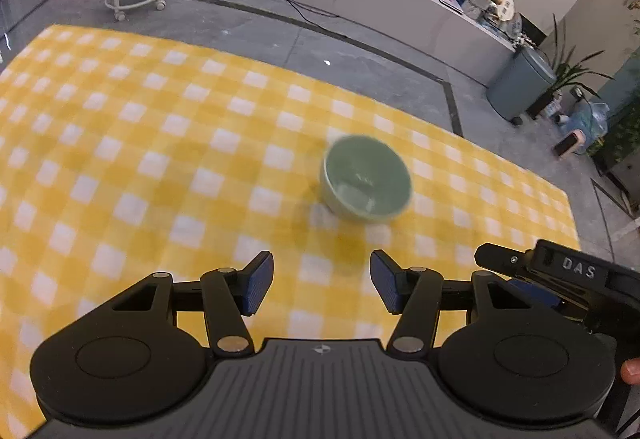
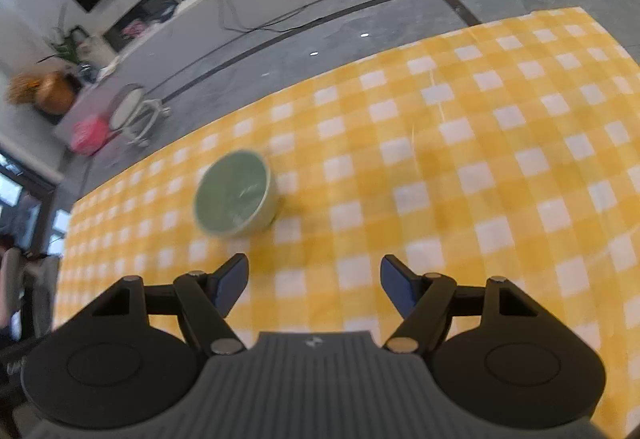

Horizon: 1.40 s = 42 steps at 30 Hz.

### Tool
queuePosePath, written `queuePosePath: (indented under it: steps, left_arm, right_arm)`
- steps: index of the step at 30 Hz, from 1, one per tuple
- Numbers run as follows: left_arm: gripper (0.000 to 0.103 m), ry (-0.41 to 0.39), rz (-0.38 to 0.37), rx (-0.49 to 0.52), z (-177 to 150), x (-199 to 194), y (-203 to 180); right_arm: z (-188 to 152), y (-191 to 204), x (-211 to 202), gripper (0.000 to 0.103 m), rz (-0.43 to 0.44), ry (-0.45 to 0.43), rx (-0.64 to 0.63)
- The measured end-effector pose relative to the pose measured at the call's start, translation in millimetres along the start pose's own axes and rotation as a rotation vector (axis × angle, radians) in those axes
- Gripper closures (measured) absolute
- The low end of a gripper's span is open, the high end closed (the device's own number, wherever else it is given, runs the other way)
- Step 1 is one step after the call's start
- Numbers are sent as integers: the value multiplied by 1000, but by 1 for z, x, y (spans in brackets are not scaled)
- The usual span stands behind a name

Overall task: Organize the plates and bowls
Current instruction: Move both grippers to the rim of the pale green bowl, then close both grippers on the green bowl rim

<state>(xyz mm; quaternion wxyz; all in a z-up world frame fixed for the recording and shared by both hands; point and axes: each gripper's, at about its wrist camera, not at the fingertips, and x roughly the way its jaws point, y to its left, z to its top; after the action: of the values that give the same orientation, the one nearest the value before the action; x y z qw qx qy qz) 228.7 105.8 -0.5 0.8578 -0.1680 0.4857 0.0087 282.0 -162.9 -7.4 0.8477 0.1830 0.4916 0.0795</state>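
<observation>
A: Where's the green bowl (image 1: 366,179)?

B: Upright on the yellow checked cloth (image 1: 140,143), alone. No plates in either view. Blurred in both, so rim detail is soft.

A: Claws?

B: Left gripper (image 1: 322,281) spread wide, nothing between the pads. Right gripper (image 2: 314,285) the same, wide and empty. Neither touches the bowl.

A: Bearing from each?

B: In the left wrist view it sits about 1 o'clock from the gap, just beyond the tips. In the right wrist view it's about 11 o'clock, a bit further out. The bowl lies between the two claws. The right gripper's nose shows at 3 o'clock in the left view, close alongside.

A: Long axis?

B: None, it's round. Any approach angle works for a rim pinch.

A: Nearer hand?

B: My read is left, marginally. It needs a small swing clockwise, then one finger over the near rim.
</observation>
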Motion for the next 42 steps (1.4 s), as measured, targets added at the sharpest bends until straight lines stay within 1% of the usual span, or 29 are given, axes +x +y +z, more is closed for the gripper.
queuePosePath:
  steps: [2,4,5,8,11,13,14,16,17,19,20,21,22,24,28,30,32,34,37,42]
  left_arm:
    - [37,-7,-7,-2,9,14,0]
    - [38,12,-28,7,19,32,0]
    - [38,23,-31,15,23,40,0]
    - [40,43,6,6,33,64,0]
    - [41,64,24,39,41,83,-2]
    - [41,78,18,33,44,93,-1]
    - [42,84,15,27,45,96,-1]
    - [47,92,15,24,46,103,1]
    - [49,91,19,23,45,106,2]
    - [50,70,11,14,42,107,4]
    - [53,68,2,20,42,109,4]
    - [57,64,-8,29,41,109,3]
    - [59,60,-12,33,41,110,2]
    - [67,60,-23,30,41,111,1]
    - [79,63,-33,38,44,114,-3]
    - [87,61,-40,40,44,116,-5]
    - [89,56,-38,32,44,117,-7]
    - [89,51,-25,50,43,117,-10]
    - [92,61,0,64,43,116,-12]
    - [94,87,8,47,39,110,-7]
  right_arm:
    - [9,5,14,33,-25,0,18]
    - [18,11,30,39,-31,12,35]
    - [21,13,37,39,-30,19,31]
    - [30,26,55,40,-36,13,-8]
    - [38,37,75,44,-46,22,-37]
    - [41,41,87,53,-51,43,-42]
    - [42,44,94,54,-57,54,-46]
    - [42,46,106,64,-73,73,-52]
    - [42,46,111,66,-76,81,-52]
    - [42,45,121,69,-67,99,-39]
    - [42,44,124,70,-64,105,-27]
    - [41,43,127,73,-58,110,-17]
    - [41,43,130,75,-52,114,-12]
    - [39,44,132,77,-52,115,-20]
    - [38,51,135,84,-54,104,-46]
    - [38,53,135,87,-51,100,-50]
    - [37,54,135,89,-44,95,-56]
    - [35,55,135,92,-38,88,-69]
    - [34,59,134,93,-51,82,-99]
    - [30,59,129,94,-42,105,-88]
